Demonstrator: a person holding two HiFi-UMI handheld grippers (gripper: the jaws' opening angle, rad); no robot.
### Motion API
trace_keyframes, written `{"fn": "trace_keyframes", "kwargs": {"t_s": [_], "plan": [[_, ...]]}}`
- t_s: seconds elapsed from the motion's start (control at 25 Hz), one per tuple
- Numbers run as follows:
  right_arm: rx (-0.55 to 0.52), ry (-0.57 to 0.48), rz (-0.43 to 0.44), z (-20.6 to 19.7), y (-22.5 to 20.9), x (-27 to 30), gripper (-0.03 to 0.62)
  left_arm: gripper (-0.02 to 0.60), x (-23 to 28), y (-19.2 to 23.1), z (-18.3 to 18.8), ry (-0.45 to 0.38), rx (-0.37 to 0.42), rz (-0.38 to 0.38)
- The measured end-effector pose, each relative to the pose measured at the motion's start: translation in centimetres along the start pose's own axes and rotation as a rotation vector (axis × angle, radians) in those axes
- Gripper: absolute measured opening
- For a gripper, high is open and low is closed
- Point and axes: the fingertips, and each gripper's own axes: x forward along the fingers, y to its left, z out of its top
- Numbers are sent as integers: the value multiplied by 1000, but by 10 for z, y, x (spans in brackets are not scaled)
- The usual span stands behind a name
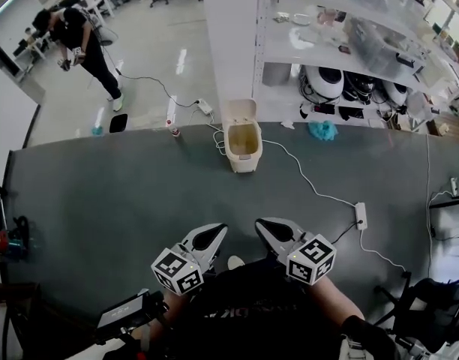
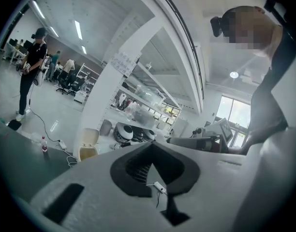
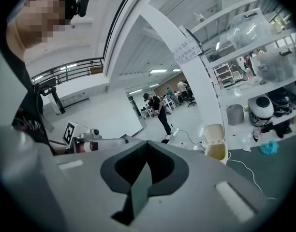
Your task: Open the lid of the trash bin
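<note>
The cream trash bin (image 1: 243, 142) stands at the tabletop's (image 1: 102, 216) far edge with its lid (image 1: 239, 111) already raised. It lies well beyond the left gripper (image 1: 219, 231) and the right gripper (image 1: 262, 224), roughly equally far from each. Both pairs of fingers are clenched and empty.

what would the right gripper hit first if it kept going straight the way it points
Likely nothing close: the right gripper aims between the left gripper and the open trash bin, so its way looks free, though depth is unclear.
</note>
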Motion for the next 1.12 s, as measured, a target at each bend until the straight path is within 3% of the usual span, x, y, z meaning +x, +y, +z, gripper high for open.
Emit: {"fn": "trace_keyframes", "kwargs": {"t_s": [0.24, 0.44, 0.64, 1.12], "plan": [[-58, 1, -15, 7, 6, -14, 8, 0, 7, -15, 8, -6, 63, -16], [-32, 18, 1, 2, 5, -16, 8, 0, 12, -17, 17, -48, 43, -9], [-24, 38, 27, -7, 13, -6, 8, -1, 2, -11, 3, -28, 11, 15], [-20, 43, 22, -10, 14, -9, 8, -2, 2, -17, 5, -18, 19, 6]]}}
